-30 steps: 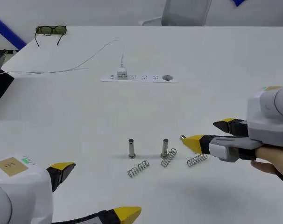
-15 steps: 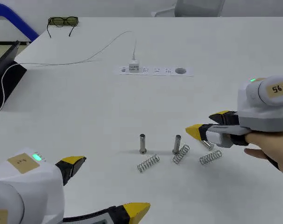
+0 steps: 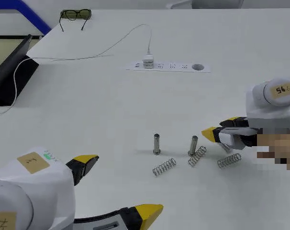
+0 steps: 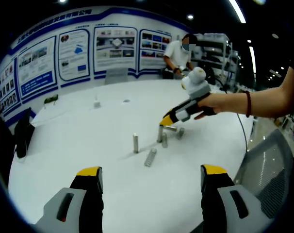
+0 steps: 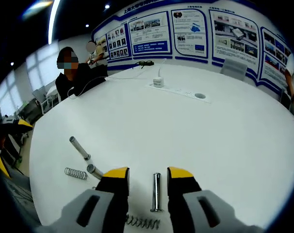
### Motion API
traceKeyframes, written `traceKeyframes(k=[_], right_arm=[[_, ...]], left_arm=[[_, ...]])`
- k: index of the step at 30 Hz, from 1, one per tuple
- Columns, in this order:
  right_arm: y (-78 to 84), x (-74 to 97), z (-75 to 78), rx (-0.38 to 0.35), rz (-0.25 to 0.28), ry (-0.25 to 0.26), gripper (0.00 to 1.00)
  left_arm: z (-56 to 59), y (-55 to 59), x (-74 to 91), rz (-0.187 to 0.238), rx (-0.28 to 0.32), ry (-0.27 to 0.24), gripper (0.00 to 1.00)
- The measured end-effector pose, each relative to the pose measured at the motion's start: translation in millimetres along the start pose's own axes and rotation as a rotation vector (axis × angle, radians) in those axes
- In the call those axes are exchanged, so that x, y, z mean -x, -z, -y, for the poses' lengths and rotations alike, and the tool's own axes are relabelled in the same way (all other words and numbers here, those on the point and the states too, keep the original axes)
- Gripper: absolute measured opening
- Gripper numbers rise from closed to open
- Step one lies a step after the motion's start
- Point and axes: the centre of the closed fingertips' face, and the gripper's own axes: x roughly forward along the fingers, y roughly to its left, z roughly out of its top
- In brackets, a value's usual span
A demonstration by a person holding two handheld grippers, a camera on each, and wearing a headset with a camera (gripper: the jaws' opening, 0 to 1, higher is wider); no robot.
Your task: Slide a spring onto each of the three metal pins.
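Two metal pins (image 3: 156, 143) (image 3: 193, 145) stand upright on the white table (image 3: 111, 110). Three springs lie beside them: one (image 3: 164, 166) in front, one (image 3: 197, 156) leaning by the right pin, one (image 3: 229, 160) further right. The third pin (image 5: 156, 191) lies lengthwise between my right gripper's (image 5: 148, 177) jaws, with a gap on each side. This pin (image 3: 225, 147) sits just under my right gripper (image 3: 220, 127), right of the upright pins. My left gripper (image 3: 118, 187) is open and holds nothing, low at the near left, well short of the pins (image 4: 136, 143).
A power strip (image 3: 168, 67) with a plugged charger and cable lies at the far middle. Glasses (image 3: 76, 14) rest at the far left corner, and a dark device (image 3: 11, 72) sits at the left edge. A person sits beyond the table (image 5: 72, 73).
My right gripper has drawn back to the right, away from the upright pins. The third pin went with it, from beside the jaw tip to under the jaws. The left gripper stays open.
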Motion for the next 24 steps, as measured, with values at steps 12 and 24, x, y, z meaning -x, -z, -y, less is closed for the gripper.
traceKeyframes(k=[12, 24], right_arm=[[10.7, -10.9, 8.6, -0.005, -0.044, 0.030, 0.24], [19.0, -13.9, 10.7, 0.008, -0.084, 0.034, 0.15]], left_arm=[[-0.1, 0.8, -3.1, -0.008, -0.004, 0.007, 0.83], [-2.1, 1.4, -1.6, -0.009, -0.005, 0.007, 0.81]])
